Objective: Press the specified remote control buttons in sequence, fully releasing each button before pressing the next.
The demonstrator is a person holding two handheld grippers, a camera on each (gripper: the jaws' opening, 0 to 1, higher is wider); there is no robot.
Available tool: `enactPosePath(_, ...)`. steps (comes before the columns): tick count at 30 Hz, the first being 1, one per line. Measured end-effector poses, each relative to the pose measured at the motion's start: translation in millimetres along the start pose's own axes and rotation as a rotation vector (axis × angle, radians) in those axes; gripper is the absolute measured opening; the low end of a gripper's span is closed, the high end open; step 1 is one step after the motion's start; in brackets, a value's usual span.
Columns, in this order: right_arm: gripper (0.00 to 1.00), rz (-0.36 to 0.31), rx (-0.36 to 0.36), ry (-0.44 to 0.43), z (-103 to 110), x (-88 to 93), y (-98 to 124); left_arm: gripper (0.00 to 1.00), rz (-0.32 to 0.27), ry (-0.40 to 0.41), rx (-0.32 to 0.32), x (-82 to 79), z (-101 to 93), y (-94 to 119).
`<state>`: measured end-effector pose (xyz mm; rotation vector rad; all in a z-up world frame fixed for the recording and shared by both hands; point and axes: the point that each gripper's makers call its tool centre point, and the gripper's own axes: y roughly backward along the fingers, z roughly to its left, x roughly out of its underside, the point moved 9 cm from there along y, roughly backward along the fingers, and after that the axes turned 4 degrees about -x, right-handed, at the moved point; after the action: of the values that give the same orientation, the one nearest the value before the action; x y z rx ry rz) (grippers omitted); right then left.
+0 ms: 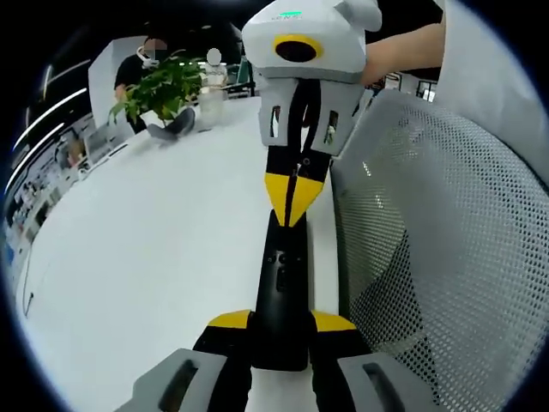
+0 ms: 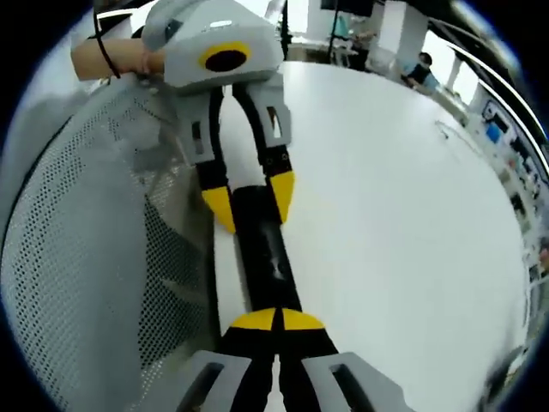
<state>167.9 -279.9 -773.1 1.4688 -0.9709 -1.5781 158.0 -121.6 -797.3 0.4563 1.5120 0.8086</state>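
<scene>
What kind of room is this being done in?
Most likely an open office. There is a long white table, a mesh-backed office chair beside it, a potted plant at the far end, and more desks with screens in the background.

1. I am seeing the remote control (image 1: 281, 296) showing black all along its body, with small dark buttons on its face.
2. My left gripper (image 1: 281, 330) is showing yellow tips on black jaws, with grey housings behind them.
3. My right gripper (image 2: 276, 320) is showing the same yellow tips over black, its tips closed together beside the remote's near end.
4. Ahead of my left gripper, the other tool's body is showing white with a yellow ring round a black centre.
5. The table (image 1: 154, 257) under the tools is showing plain white.
6. The chair back (image 1: 437, 249) beside the jaws is showing grey mesh dotted with fine holes.
7. The plant (image 1: 163, 90) far ahead is showing green leaves.
</scene>
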Motion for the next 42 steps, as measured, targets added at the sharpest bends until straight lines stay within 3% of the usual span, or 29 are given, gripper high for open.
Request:
enactPosePath(4, 0.00, 0.007, -0.004, 0.030, 0, 0.2, 0, 0.24, -0.001, 0.000, 0.001, 0.0, 0.0, 0)
enactPosePath(8, 0.00, 0.063, -0.002, 0.106, 0, -4.6, -2, 0.24, -0.003, 0.001, 0.001, -0.1, 0.3, 0)
enactPosePath(17, 0.00, 0.084, 0.006, 0.097, 0, -6.5, -2, 0.24, -0.004, 0.000, 0.001, -0.5, 0.1, 0)
enactPosePath(30, 0.00, 0.202, -0.049, 0.078, -5, -17.2, -6, 0.24, 0.023, -0.027, 0.012, -3.0, 0.6, -1)
enactPosePath(34, 0.00, 0.226, -0.067, 0.021, -8, -19.4, -6, 0.24, 0.062, -0.037, 0.015, -7.4, 0.5, -3)
enactPosePath(42, 0.00, 0.223, -0.035, 0.052, -3, -16.8, -5, 0.24, 0.172, -0.062, 0.013, -17.2, -1.1, -5)
